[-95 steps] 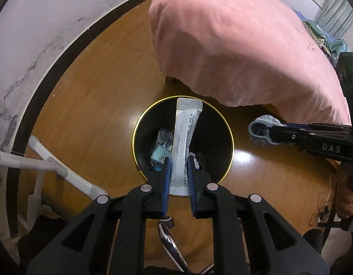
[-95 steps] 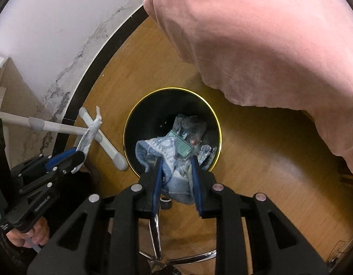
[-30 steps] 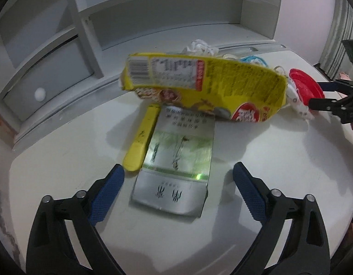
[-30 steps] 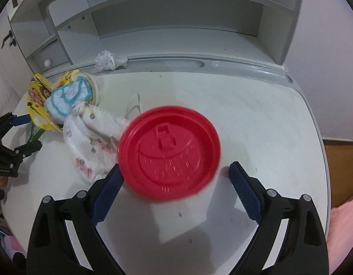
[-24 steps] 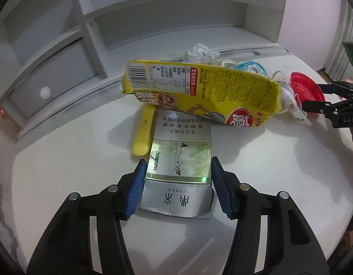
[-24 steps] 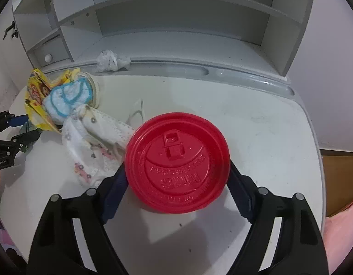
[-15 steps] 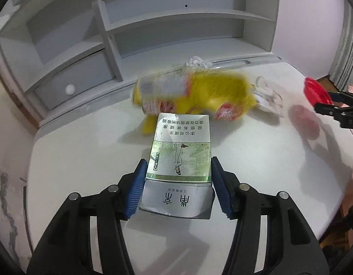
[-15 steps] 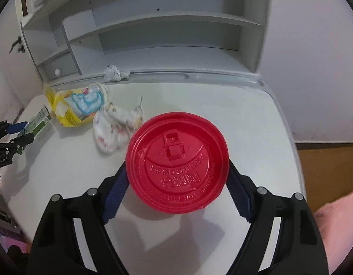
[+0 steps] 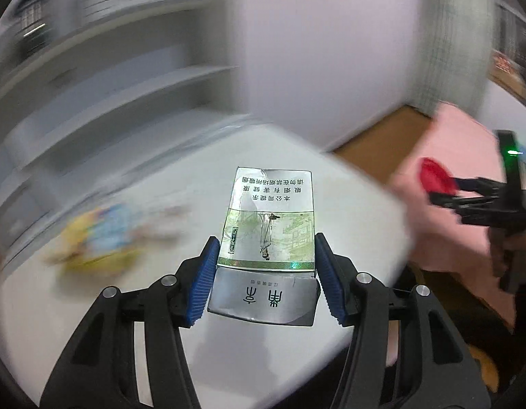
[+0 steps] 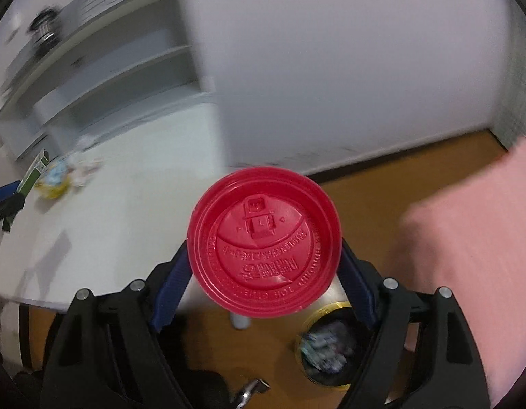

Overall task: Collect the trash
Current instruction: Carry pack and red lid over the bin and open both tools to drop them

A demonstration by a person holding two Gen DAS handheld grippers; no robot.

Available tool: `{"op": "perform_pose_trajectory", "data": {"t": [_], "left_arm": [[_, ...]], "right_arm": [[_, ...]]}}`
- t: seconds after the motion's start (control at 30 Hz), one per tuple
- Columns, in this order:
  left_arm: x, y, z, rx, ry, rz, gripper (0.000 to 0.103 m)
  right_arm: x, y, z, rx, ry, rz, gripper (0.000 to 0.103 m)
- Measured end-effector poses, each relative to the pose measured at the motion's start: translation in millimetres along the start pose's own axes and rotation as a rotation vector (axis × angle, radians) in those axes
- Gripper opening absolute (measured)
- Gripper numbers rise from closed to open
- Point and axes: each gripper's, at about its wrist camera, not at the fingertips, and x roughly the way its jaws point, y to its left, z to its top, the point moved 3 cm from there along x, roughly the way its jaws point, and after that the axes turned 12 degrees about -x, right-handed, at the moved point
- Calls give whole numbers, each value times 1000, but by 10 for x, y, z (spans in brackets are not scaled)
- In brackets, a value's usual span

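The left gripper (image 9: 264, 274) clamps a silver-green carton (image 9: 268, 235) by its two side edges, blue pads (image 9: 203, 281) pressed flat against it, above the white desk (image 9: 92, 306). At 9 o'clock of the carton a blurred yellow wrapper (image 9: 92, 242) lies on the desk. At 3 o'clock, over pink bedding (image 9: 443, 204), the right gripper is seen from the side.

In the right wrist view, the right gripper (image 10: 263, 272) pinches a red lid (image 10: 264, 247) across its rim, face toward the camera, held over the desk edge (image 10: 41, 301) and the wood floor (image 10: 229, 351). At 5 o'clock of the lid a gold-rimmed bin (image 10: 326, 308) stands on the floor with trash inside. The leftover litter sits at 9 o'clock, far across the desk, with the carton (image 10: 34, 168) beside it.
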Motion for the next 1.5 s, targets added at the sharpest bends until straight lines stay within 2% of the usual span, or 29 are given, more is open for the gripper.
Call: {"op": "perform_pose_trajectory", "data": {"t": [0.07, 0.17, 0.27, 0.33, 0.43, 0.53, 0.6, 0.77, 1.03, 1.13, 1.5], "left_arm": [[233, -610, -4, 72, 13, -124, 55], [562, -1399, -123, 166, 55, -264, 55], [932, -1999, -300, 244, 102, -362, 55], [1259, -2272, -462, 286, 150, -388, 55], [1794, -2503, -778, 327, 239, -365, 55], [2341, -2604, -1093, 314, 348, -360, 55], [2690, -2659, -1339, 331, 401, -326, 55], [3172, -2677, -1657, 324, 504, -278, 55], [3276, -2644, -1694, 302, 518, -285, 56], [3242, -2646, -1675, 313, 508, -284, 69], [3118, -2625, -1617, 335, 473, -285, 70]], "right_arm": [[-75, -383, -261, 81, 16, -40, 79], [-132, -829, -668, 196, 41, -99, 79], [-97, -1185, -1059, 304, 82, -123, 79], [-19, -1356, -1276, 354, 117, -129, 79], [169, -1565, -1618, 417, 179, -133, 79], [458, -1689, -1928, 479, 255, -95, 79], [669, -1722, -2108, 508, 311, -68, 79], [1003, -1681, -2360, 526, 405, -12, 79], [1133, -1628, -2467, 527, 437, 7, 79], [1110, -1642, -2484, 531, 438, 8, 79], [1136, -1580, -2394, 511, 437, 11, 81]]}}
